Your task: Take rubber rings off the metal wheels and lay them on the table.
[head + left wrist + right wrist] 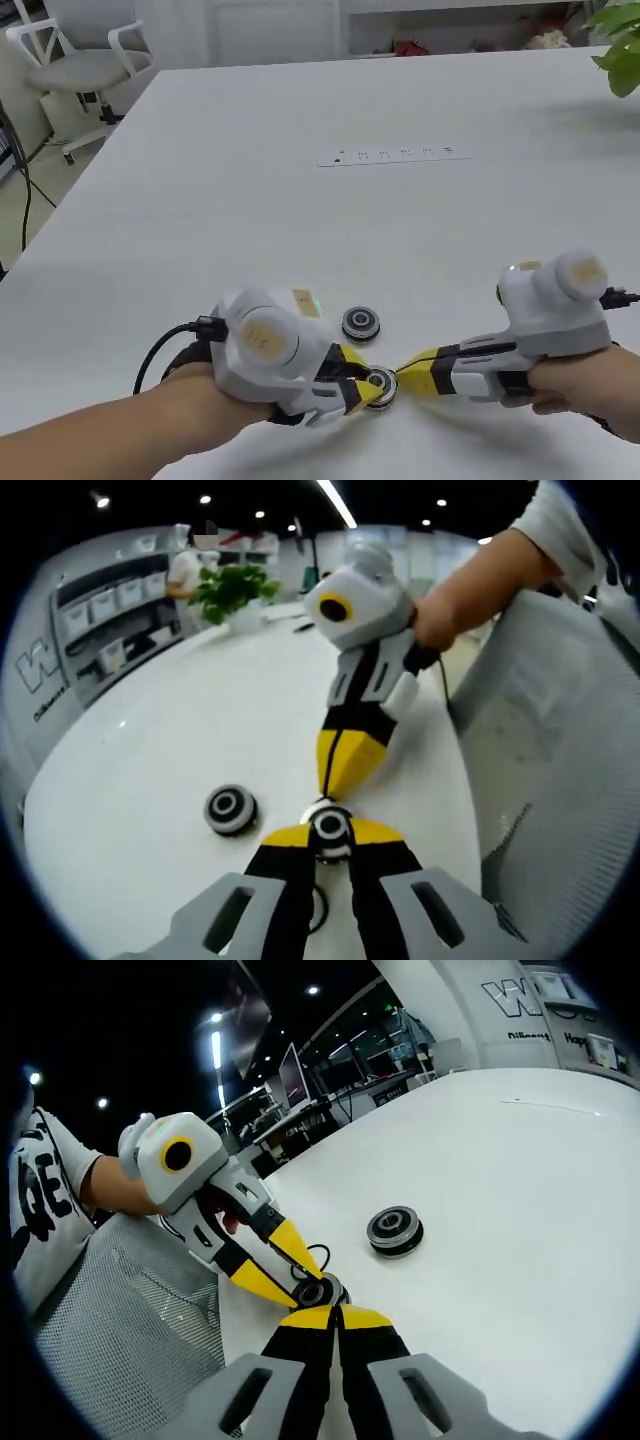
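My left gripper (378,385) is shut on a small metal wheel (381,381) near the table's front edge; in the left gripper view its yellow tips (330,832) clamp the wheel (331,824) from both sides. The right gripper (403,368) comes in from the right, its jaws closed to a point (335,792) against the wheel's rim. I cannot tell whether it pinches the rubber ring there. A second wheel (361,322) with its black ring lies flat on the table just behind. A thin black loop (318,1254) lies beside the left gripper's jaws.
A flush socket strip (395,155) sits in the white table's (250,200) middle. An office chair (85,60) stands at the far left, a plant (620,45) at the far right. A black cable (165,345) trails from the left gripper.
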Action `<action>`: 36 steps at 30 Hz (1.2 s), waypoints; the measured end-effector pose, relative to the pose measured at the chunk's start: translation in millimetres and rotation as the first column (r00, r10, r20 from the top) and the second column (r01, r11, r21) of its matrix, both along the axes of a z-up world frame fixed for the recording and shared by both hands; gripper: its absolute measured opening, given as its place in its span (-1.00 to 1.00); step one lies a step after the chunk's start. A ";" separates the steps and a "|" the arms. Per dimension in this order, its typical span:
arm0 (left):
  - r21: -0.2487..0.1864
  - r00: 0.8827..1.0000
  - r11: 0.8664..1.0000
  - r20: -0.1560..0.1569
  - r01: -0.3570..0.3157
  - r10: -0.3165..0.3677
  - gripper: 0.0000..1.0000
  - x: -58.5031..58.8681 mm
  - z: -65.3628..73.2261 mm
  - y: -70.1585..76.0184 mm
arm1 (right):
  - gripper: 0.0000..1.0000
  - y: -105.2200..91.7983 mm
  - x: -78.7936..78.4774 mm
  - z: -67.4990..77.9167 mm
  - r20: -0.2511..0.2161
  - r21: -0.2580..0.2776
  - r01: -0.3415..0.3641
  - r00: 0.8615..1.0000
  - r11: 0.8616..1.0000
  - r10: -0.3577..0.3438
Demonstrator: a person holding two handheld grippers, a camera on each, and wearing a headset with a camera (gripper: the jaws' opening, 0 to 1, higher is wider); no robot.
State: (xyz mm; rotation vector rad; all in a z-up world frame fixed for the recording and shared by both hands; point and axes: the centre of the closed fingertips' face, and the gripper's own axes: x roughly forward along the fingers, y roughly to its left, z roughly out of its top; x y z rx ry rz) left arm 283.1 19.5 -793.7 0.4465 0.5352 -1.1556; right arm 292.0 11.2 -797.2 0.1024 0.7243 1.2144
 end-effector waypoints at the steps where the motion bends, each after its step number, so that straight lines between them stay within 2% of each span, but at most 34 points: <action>1: 0.001 1.000 1.000 0.000 -0.001 0.001 -0.75 0.1 0.0 0.0 | -1.00 1.2 -0.9 0.7 0.002 0.001 -0.001 1.000 1.000 0.001; 14: 0.008 1.000 1.000 0.001 -0.011 0.010 -0.75 0.2 -0.5 -0.1 | -1.00 10.3 -9.1 8.6 0.021 -0.002 -0.037 0.999 0.999 0.037; 22: 0.013 1.000 1.000 0.004 -0.007 0.007 -0.75 0.2 -0.4 -0.1 | -1.00 11.8 -10.7 7.4 0.048 -0.020 -0.074 0.996 0.997 0.075; 24: 0.012 1.000 1.000 0.003 -0.006 0.006 -0.75 0.1 -0.5 -0.2 | -1.00 15.3 -12.7 10.0 0.046 -0.005 -0.091 0.995 0.996 0.091; 25: 0.011 1.000 1.000 0.003 -0.007 0.007 -0.75 0.2 -0.5 -0.6 | -1.00 22.3 -19.1 16.4 0.036 0.040 -0.125 0.992 0.991 0.124; 26: 0.017 1.000 1.000 -0.001 -0.006 0.006 -0.75 -0.7 -1.3 0.2 | -1.00 21.7 -14.4 14.9 0.075 0.002 -0.108 0.991 0.994 0.108; 27: 0.012 1.000 1.000 0.001 -0.015 0.015 -0.75 0.4 -1.2 0.1 | -1.00 20.8 -17.2 13.1 0.084 -0.017 -0.130 0.988 0.991 0.131; 28: 0.011 1.000 1.000 0.002 -0.012 0.012 -0.75 0.3 -1.1 -0.2 | -1.00 16.8 -14.7 4.5 0.086 -0.059 -0.123 0.988 0.991 0.128; 29: 0.010 1.000 1.000 0.001 -0.012 0.012 -0.75 0.0 -1.2 -0.4 | -1.00 15.5 -13.2 1.9 0.093 -0.073 -0.123 0.987 0.990 0.130; 30: 0.008 1.000 1.000 0.001 -0.012 0.012 -0.75 -0.3 -1.0 -0.6 | -1.00 15.2 -15.4 2.9 0.084 -0.050 -0.133 0.987 0.990 0.137; 31: 0.006 1.000 1.000 0.000 -0.014 0.014 -0.75 -0.6 -1.2 -0.5 | -1.00 14.1 -13.0 3.0 0.076 -0.045 -0.112 0.990 0.993 0.115; 35: -0.002 1.000 1.000 0.005 -0.009 0.009 -0.74 -1.1 -0.7 -0.3 | -1.00 14.2 -14.0 5.6 0.072 -0.038 -0.109 0.991 0.993 0.111; 36: -0.008 1.000 1.000 -0.003 -0.011 0.010 -0.73 -0.7 -0.5 -0.1 | -1.00 14.6 -14.0 5.6 0.072 -0.037 -0.108 0.991 0.993 0.111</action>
